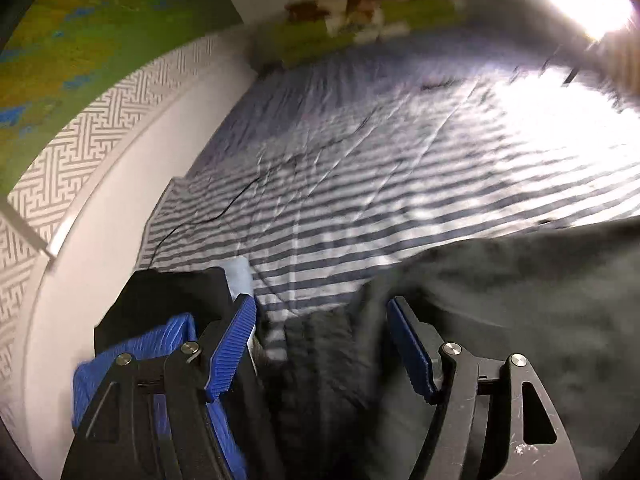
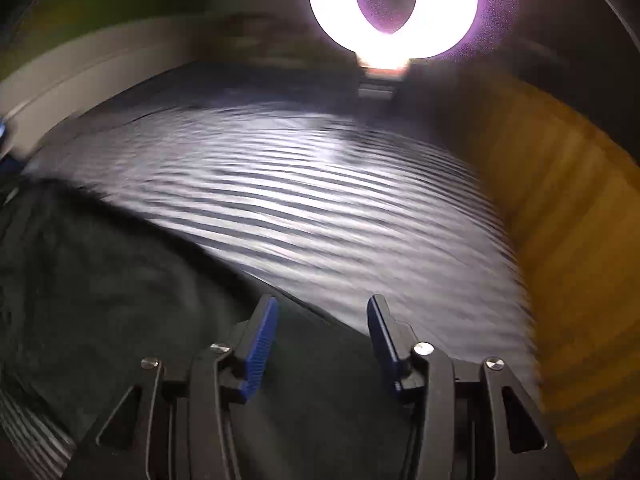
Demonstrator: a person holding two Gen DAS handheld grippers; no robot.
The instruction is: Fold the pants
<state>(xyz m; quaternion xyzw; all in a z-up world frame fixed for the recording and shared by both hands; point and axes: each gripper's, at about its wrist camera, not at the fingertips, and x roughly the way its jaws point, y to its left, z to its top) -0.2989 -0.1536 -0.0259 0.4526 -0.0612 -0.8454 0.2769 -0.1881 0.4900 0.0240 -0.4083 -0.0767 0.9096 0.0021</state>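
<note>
Both grippers open above dark pants on a striped sheet.

Left gripper (image 1: 322, 316): jaws spread wide, nothing held; pants (image 1: 500, 304) lie beneath and to the right on the sheet (image 1: 360, 184), a blue item (image 1: 132, 352) at left beside the wall (image 1: 132, 184).
Right gripper (image 2: 322, 320): jaws spread wide, empty, over the pants (image 2: 120, 292) edge; ring light (image 2: 394, 8) ahead. Views blurred.

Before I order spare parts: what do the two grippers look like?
Both match: the left gripper and right gripper have black, angular linkage frames with silver round screw heads, and each finger carries a blue ribbed pad. No cables or markings show.
</note>
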